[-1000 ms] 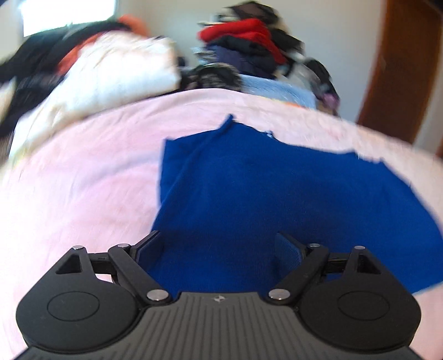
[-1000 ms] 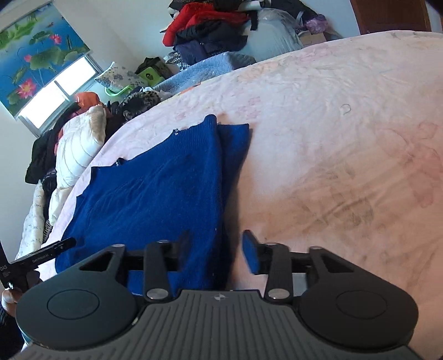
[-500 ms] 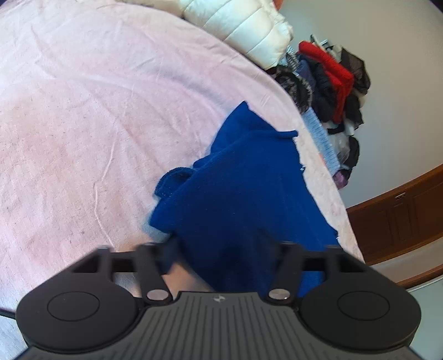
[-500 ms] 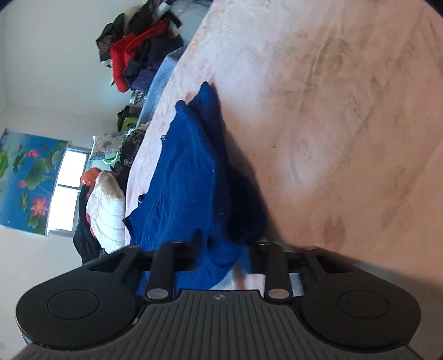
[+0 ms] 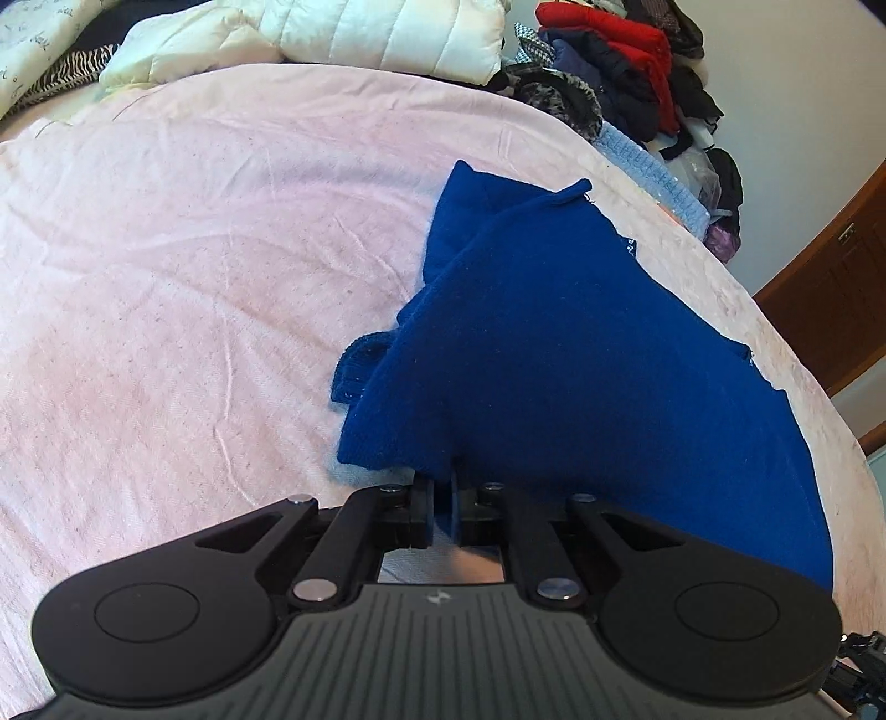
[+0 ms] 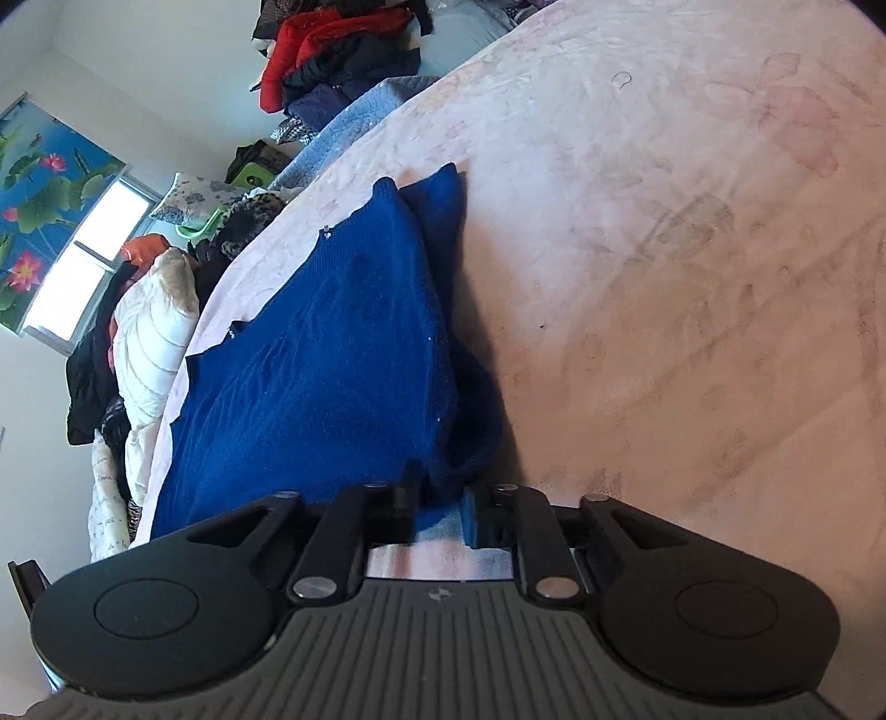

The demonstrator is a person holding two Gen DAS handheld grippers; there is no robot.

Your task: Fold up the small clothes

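Knitwear, a blue sweater (image 5: 581, 343), is lying on the pink bedsheet (image 5: 194, 277), near edge lifting. Left gripper (image 5: 440, 501) is pinching the hem corner, jaws nearly together on fabric; right gripper (image 6: 440, 507) is clamping the other corner, jaws narrowly apart around a bunched fold. Likely soft, light, floppy, stretchy, so gripping thick hem edges is looking safest.

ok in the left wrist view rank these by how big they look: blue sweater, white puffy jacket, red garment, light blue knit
1. blue sweater, by far the largest, though it is also nearest the camera
2. white puffy jacket, partly cut off by the frame
3. and 4. red garment and light blue knit look alike in size, so no ranking.
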